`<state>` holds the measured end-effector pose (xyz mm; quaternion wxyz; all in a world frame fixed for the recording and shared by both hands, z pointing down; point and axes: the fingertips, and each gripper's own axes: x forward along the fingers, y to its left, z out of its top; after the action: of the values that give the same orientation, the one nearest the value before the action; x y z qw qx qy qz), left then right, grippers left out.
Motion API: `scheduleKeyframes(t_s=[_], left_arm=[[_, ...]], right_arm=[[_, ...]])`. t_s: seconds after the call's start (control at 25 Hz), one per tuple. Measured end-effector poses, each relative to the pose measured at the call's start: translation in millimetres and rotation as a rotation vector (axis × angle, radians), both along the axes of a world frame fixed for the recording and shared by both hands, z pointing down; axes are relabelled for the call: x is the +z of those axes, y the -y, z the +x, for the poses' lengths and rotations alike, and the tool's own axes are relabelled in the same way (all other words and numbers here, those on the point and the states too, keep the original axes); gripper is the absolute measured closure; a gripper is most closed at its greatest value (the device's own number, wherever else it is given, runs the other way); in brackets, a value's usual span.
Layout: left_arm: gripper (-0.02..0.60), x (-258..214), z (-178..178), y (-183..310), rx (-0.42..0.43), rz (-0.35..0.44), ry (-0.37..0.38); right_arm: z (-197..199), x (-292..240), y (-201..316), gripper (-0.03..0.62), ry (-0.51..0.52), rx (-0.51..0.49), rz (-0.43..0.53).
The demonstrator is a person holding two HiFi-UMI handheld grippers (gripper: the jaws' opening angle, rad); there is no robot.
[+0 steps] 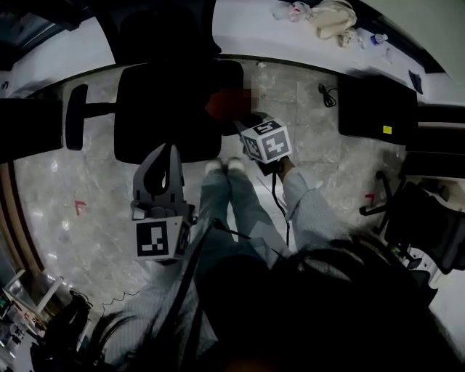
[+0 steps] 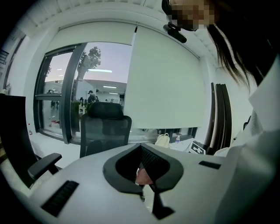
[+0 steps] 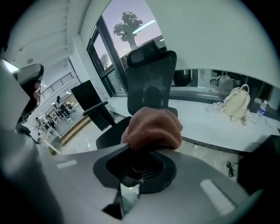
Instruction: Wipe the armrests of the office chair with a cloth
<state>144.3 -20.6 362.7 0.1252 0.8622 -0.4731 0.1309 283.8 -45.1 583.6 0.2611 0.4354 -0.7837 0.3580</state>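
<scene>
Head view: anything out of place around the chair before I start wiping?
Nothing is spilled or broken. The only stray item is a loose black cable lying on the floor to the right of the office chair. The cloth sits bunched in the right gripper.

Cream backpack (image 1: 330,18) sits on a long white counter (image 1: 240,29), coiled black cable (image 1: 327,94) on grey marble floor (image 1: 58,182) (red tape marks (image 1: 80,207) too), tree (image 3: 127,28) outside.

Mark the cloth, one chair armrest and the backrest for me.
cloth (image 3: 153,129): right gripper view, middle of the bundle.
armrest (image 1: 75,116): head view, middle of the pad.
backrest (image 3: 149,85): right gripper view, centre of the mesh.
</scene>
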Motion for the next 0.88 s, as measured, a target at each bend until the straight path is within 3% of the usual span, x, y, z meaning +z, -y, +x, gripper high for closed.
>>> scheduleKeyframes(t_s=[0.16, 0.32, 0.44, 0.64, 0.88], left_arm=[[0.578, 2, 13, 2, 0.005, -0.014, -0.067], [0.578, 5, 30, 5, 0.05, -0.023, -0.057], [0.578, 6, 34, 8, 0.048, -0.036, -0.07], [0.578, 18, 24, 14, 0.016, -0.063, -0.057], [0.578, 33, 13, 16, -0.012, -0.085, -0.032]], right_arm=[[-12, -4, -30, 0.569, 0.013, -0.012, 0.003], [-18, 1, -56, 0.569, 0.026, -0.054, -0.032], [-12, 2, -51, 0.569, 0.051, -0.022, -0.033], [17, 6, 2, 0.569, 0.036, 0.058, -0.032], [48, 23, 109, 0.569, -0.051, 0.124, 0.014]])
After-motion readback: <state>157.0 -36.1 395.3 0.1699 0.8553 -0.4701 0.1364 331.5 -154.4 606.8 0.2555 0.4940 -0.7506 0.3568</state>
